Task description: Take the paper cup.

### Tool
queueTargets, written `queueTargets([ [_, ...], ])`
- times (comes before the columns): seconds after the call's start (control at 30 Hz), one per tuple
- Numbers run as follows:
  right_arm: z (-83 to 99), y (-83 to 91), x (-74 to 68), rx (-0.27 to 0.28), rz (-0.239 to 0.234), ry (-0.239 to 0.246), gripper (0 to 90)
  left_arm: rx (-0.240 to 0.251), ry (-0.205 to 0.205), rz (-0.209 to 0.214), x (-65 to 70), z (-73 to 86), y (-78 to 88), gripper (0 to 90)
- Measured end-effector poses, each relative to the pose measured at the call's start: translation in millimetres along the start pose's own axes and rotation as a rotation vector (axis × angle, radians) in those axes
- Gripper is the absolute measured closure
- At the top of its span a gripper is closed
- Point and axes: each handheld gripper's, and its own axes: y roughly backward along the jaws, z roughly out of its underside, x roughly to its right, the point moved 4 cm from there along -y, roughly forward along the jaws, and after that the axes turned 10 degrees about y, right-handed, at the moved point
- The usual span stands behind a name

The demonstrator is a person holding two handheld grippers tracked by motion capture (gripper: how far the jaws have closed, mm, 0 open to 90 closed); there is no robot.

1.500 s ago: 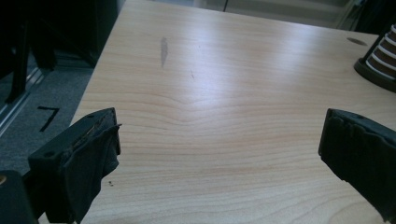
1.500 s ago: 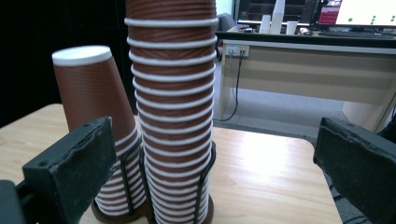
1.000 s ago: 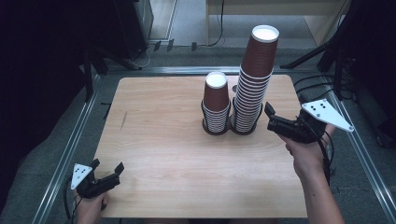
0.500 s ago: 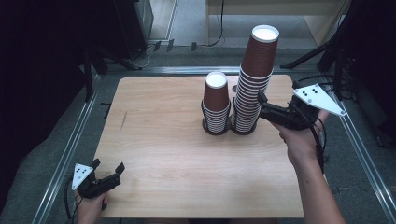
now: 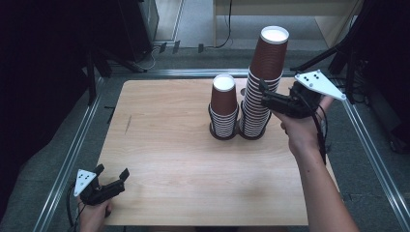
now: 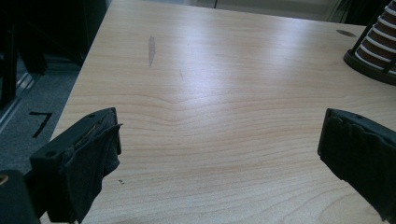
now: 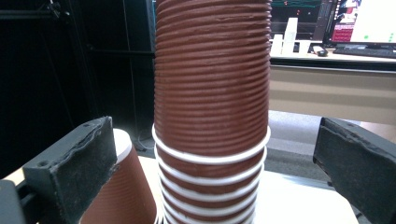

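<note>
A tall stack of brown paper cups [image 5: 265, 72] stands in a black holder at the back of the wooden table [image 5: 159, 125]. A shorter stack [image 5: 224, 107] stands just left of it. My right gripper [image 5: 264, 95] is open at the tall stack's right side, about mid-height. In the right gripper view its jaws stand on either side of the tall stack [image 7: 212, 93] without touching it, and the short stack's top cup [image 7: 126, 186] is at lower left. My left gripper [image 5: 112, 172] rests open near the table's front left corner, with nothing between its jaws [image 6: 219, 149].
The short stack's black holder base [image 6: 373, 58] shows at the top right of the left gripper view. Metal rails [image 5: 72, 154] run along the table's sides. A desk with monitors [image 7: 355, 28] stands far behind the stacks.
My right gripper has moved left and a little up, from beside the tall stack to having its open jaws around it. The left gripper has stayed put.
</note>
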Motion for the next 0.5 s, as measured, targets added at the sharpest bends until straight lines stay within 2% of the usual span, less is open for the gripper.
queueTargets([
  [0.5,-2.8,-30.4,-5.0,-0.013,0.021,-0.005,0.5,-0.002,0.000,0.008,0.0,-0.1,-0.5,0.0],
])
